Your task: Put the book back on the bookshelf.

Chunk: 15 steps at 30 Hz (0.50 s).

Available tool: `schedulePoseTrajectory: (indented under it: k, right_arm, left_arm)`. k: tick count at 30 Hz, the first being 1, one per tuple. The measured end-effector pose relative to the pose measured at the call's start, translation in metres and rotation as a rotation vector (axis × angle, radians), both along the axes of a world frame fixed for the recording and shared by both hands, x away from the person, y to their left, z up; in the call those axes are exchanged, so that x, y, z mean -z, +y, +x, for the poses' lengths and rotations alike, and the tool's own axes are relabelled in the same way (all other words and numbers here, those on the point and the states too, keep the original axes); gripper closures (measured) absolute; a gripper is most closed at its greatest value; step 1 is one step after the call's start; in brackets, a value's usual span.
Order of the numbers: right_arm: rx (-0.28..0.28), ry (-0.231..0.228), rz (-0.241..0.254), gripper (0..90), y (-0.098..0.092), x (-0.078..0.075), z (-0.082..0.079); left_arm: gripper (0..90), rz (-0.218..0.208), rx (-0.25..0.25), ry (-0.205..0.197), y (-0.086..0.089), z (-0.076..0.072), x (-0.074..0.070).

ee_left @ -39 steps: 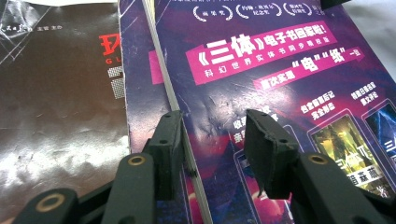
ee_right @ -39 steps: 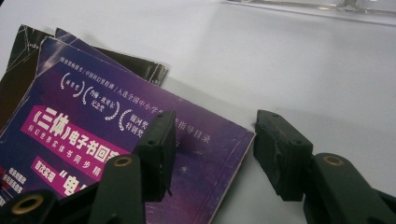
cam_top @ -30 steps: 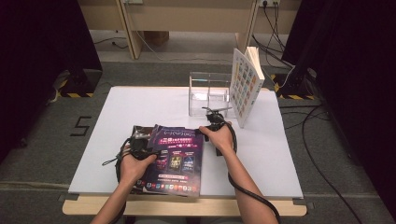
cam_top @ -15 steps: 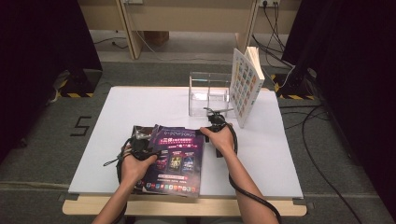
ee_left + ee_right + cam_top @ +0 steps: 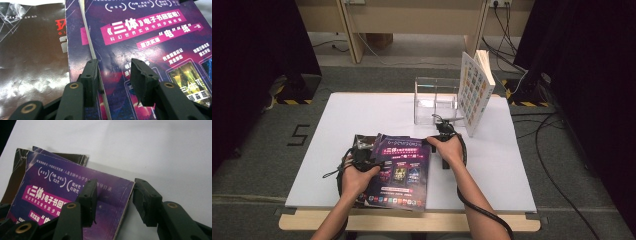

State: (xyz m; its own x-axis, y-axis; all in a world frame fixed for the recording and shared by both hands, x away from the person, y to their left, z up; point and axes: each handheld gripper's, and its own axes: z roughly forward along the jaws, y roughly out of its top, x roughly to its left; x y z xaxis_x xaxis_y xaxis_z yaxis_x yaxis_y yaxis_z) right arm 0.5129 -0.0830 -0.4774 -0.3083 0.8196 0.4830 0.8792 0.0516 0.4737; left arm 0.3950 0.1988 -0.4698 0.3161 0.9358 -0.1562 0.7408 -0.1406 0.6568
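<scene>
- The purple magazine (image 5: 401, 170) is laid flat at the near edge of the white table (image 5: 512, 165), on top of a dark magazine (image 5: 30, 50).
- Its left edge is straddled by the left gripper (image 5: 113, 75), jaws parted, nothing clamped.
- Its right corner is straddled by the right gripper (image 5: 115, 200); the jaws have just been closing, nothing pinched so far.

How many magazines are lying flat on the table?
3, stacked by the near edge: a purple magazine on top, a second purple one under it, a dark one at the bottom. More may be hidden beneath.
</scene>
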Motion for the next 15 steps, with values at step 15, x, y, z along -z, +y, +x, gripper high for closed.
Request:
schedulePoseTrajectory:
  k: [15]
  right_arm:
    - [0.008,0.016,0.008,69.5,-0.0050,-0.0035,0.0008]
  left_arm:
    - [57.4,0.009,0.009,-0.003,-0.0004,0.0000,-0.0003]
